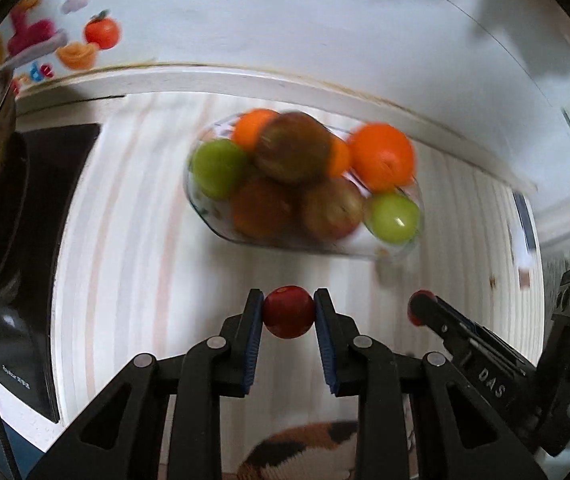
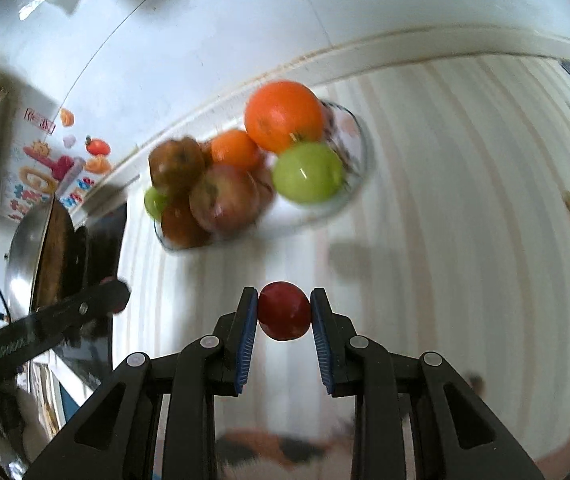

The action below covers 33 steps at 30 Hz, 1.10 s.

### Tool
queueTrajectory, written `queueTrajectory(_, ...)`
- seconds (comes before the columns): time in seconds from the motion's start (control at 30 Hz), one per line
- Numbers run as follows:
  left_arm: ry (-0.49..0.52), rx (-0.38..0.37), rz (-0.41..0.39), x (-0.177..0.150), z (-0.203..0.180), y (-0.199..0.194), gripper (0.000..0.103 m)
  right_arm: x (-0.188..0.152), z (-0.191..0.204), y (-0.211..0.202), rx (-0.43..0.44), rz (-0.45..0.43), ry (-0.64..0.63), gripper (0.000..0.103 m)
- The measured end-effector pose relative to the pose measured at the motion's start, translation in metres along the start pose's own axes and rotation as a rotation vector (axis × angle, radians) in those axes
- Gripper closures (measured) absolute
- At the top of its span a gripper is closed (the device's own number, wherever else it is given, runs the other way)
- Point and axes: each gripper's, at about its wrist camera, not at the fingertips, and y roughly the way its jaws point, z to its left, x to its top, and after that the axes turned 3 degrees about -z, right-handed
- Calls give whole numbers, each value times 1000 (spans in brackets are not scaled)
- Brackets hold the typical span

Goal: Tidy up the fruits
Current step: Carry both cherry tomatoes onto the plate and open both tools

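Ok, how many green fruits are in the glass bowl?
2. One green fruit sits at the bowl's end nearer the dark pan, the other green fruit at the opposite end below the big orange. More could be buried.

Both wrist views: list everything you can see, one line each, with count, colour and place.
glass bowl: one, clear, on the striped table by the wall
oranges: at least two, orange, back of the bowl
green fruits: two, green, one at each end of the bowl
apples: about three, red-brown, blurred, middle of the bowl
table: one, pale striped
pan: one, metal, left edge
left gripper: black with blue pads, shut on a small red fruit
right gripper: the same, shut on another red fruit
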Motion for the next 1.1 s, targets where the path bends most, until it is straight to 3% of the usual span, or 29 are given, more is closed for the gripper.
queueTrajectory(0.2, -86, -5, 1, 35, 32, 22, 80, 29, 9, 42, -16, 7, -5, 74)
queueTrajectory(0.4, -106, 6, 36, 56, 49, 49, 80, 39, 17, 67, -46, 16, -41, 74)
queueTrajectory(1.1, -146, 10, 78, 59, 72, 88, 78, 30, 21, 77, -56, -5, -105, 73)
